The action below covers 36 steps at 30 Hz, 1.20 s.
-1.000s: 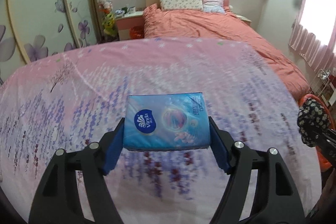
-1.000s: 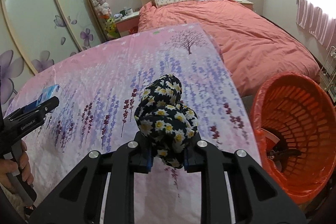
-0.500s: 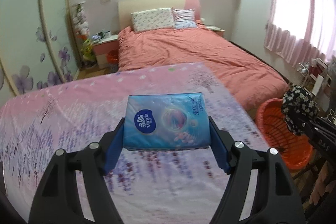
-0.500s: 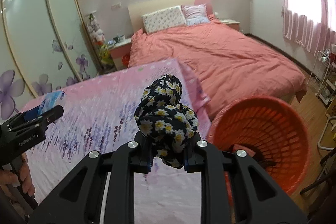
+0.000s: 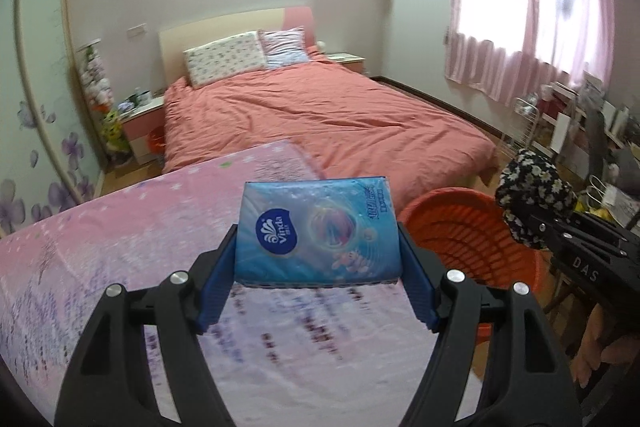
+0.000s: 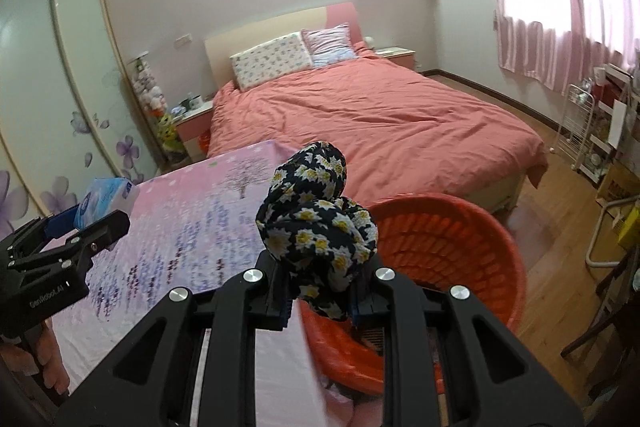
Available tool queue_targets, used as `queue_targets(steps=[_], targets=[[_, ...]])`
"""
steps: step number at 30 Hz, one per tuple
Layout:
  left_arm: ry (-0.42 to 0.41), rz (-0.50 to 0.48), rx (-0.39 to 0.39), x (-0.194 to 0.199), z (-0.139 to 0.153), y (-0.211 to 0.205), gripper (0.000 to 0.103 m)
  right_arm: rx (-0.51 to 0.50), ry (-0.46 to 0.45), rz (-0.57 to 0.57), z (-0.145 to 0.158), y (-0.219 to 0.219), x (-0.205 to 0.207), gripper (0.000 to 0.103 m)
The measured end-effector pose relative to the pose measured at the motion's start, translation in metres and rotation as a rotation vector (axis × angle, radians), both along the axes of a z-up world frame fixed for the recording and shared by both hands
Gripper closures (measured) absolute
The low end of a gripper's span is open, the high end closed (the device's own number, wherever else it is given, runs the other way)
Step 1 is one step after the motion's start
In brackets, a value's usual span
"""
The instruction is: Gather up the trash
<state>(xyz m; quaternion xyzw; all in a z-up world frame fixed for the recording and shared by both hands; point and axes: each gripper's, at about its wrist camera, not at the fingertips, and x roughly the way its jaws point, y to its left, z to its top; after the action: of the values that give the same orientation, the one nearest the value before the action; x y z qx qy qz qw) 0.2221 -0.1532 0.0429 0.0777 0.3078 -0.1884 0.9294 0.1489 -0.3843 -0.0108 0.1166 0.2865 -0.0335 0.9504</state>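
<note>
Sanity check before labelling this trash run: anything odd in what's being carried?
Yes. The left tool grips a blue tissue pack that looks full and sealed, and the right tool holds a bunched daisy-print cloth above the orange basket. Neither looks like trash.

Blue tissue pack [image 5: 318,231] and daisy-print cloth bundle [image 6: 318,223] held near orange basket [image 6: 460,235].

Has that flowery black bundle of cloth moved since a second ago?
Yes. The flowery bundle, clamped in the right tool, has swung from above the pink patterned bedspread toward the orange basket, and now overlaps its near rim.
</note>
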Motion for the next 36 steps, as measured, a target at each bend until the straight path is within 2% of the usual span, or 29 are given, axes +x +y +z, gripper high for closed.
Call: queue_targets(steps=[7, 15, 18, 20, 23, 25, 27, 29, 31, 34, 36], targets=[[0.036, -0.109, -0.031, 0.000, -0.012, -0.058, 0.031, 0.019, 0.021, -0.066, -0.010, -0.033, 0.002, 0.083], [0.085, -0.230, -0.021, 0.007, -0.042, -0.124, 0.031, 0.093, 0.053, -0.120, -0.026, -0.074, 0.018, 0.080], [0.114, -0.256, -0.010, 0.015, -0.059, -0.141, 0.030, 0.126, 0.058, -0.129, -0.034, -0.086, 0.022, 0.069], [0.129, -0.256, 0.005, 0.020, -0.071, -0.150, 0.028, 0.141, 0.062, -0.133, -0.039, -0.094, 0.024, 0.052], [0.135, -0.244, 0.015, 0.026, -0.079, -0.149, 0.020, 0.143, 0.066, -0.134, -0.044, -0.096, 0.025, 0.045], [0.136, -0.232, 0.019, 0.027, -0.082, -0.145, 0.020, 0.137, 0.063, -0.139, -0.045, -0.096, 0.023, 0.040], [0.136, -0.213, 0.026, 0.028, -0.083, -0.136, 0.020, 0.112, 0.050, -0.147, -0.042, -0.093, 0.017, 0.035], [0.121, -0.187, 0.031, 0.027, -0.080, -0.122, 0.020, 0.082, 0.034, -0.161, -0.038, -0.089, 0.010, 0.021], [0.098, -0.155, 0.032, 0.023, -0.076, -0.106, 0.020, 0.040, 0.004, -0.174, -0.030, -0.081, -0.001, 0.016], [0.051, -0.095, 0.018, 0.011, -0.065, -0.073, 0.014, -0.022, -0.029, -0.196, -0.018, -0.070, -0.014, 0.004], [0.016, -0.053, 0.017, 0.001, -0.057, -0.052, 0.008, -0.077, -0.061, -0.231, -0.007, -0.062, -0.025, 0.002]])
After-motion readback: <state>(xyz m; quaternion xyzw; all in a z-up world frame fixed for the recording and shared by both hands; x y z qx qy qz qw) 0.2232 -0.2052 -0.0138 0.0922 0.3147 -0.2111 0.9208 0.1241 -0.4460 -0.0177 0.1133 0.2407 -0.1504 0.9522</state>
